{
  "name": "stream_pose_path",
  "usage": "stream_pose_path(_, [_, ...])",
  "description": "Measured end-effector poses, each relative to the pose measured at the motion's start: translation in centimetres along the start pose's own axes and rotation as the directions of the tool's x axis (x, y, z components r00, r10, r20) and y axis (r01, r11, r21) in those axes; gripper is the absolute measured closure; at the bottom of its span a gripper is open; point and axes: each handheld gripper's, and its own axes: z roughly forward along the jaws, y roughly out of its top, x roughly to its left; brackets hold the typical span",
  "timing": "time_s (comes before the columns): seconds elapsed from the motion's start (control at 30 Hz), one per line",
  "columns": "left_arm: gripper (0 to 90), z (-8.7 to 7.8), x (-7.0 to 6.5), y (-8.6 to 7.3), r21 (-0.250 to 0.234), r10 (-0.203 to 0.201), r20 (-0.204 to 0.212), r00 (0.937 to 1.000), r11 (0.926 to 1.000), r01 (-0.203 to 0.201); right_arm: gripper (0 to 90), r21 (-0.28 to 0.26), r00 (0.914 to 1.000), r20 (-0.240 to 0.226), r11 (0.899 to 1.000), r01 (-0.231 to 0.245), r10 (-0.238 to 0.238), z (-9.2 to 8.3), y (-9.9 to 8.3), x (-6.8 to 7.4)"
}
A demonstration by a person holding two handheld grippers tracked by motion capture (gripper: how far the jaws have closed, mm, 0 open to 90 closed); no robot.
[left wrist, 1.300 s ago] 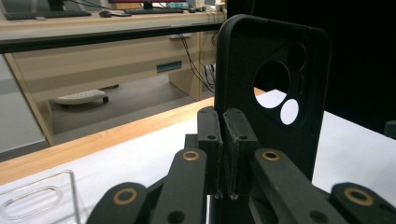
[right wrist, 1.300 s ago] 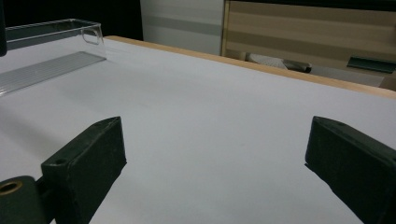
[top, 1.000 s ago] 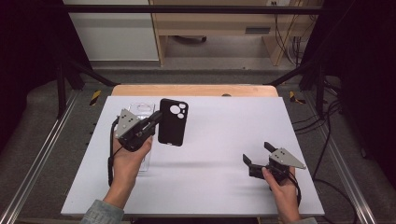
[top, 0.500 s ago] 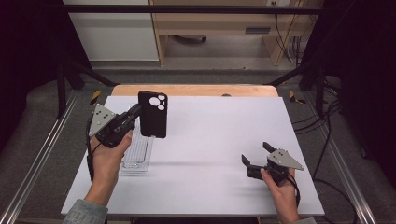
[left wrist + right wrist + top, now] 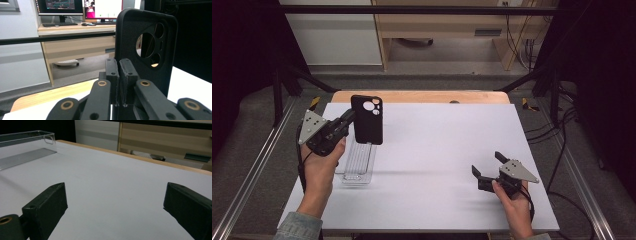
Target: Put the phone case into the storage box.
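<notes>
The left gripper is clamped on the edge of the black case and holds it upright, lifted clear above the far-left part of the table. The clear tray lies empty below. The right gripper, jaws apart, rests idle near the front-right corner. Judged from this, pickup is complete; placement remains.

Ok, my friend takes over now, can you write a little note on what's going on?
Left tool: shut on the edge of the black phone case, held upright in the air.
Right tool: open, holding nothing, low over the white table at the near right.
Clear tray: on the table under the case, nothing in it.
Done: case picked up.
Left: probably setting the case down; where is not clear.
</notes>
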Motion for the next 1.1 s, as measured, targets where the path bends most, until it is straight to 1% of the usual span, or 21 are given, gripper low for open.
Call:
stream_pose_path(0.07, [85.9, 0.0, 0.2, 0.0, 0.0, -0.007, -0.003, 1.0, 1.0, 0.007, 5.2, 0.0, 1.0, 0.002, 1.0, 0.001, -0.001, 0.0, 0.0, 0.0])
stream_pose_path(0.2, [85.8, -0.4, 0.5, 0.0, 0.0, 0.0, -0.011, 0.9999, 1.0, 0.0, 5.2, 0.001, 1.0, 0.001, 1.0, 0.005, -0.005, 0.1, -0.1, 0.1])
stream_pose_path(0.4, [85.8, -0.7, 1.0, 0.1, -0.002, -0.002, -0.024, 0.9997, 1.0, 0.002, 5.2, -0.003, 0.9999, -0.002, 1.0, 0.012, -0.012, 0.0, 0.0, 0.2])
stream_pose_path(0.5, [85.8, -0.7, 1.2, 0.0, -0.006, -0.008, -0.033, 0.9994, 1.0, 0.007, 5.2, -0.008, 0.9999, 0.005, 1.0, 0.013, -0.013, 0.0, 0.0, 0.2])
stream_pose_path(0.67, [85.8, -0.7, 1.6, 0.0, -0.013, -0.022, -0.042, 0.9989, 0.9997, 0.022, 5.2, -0.011, 0.9999, 0.004, 1.0, 0.013, -0.013, 0.0, 0.0, 0.1])
stream_pose_path(0.83, [85.8, -0.9, 1.8, 0.3, -0.016, -0.018, -0.045, 0.9988, 0.9997, 0.018, 5.1, -0.014, 0.9998, 0.003, 1.0, 0.021, -0.021, 0.0, 0.0, 0.2])
stream_pose_path(1.1, [85.8, -1.3, 2.2, 0.4, -0.022, -0.023, -0.059, 0.998, 0.9995, 0.022, 5.1, -0.023, 0.9998, 0.009, 1.0, 0.015, -0.015, -0.1, 0.1, 0.2])
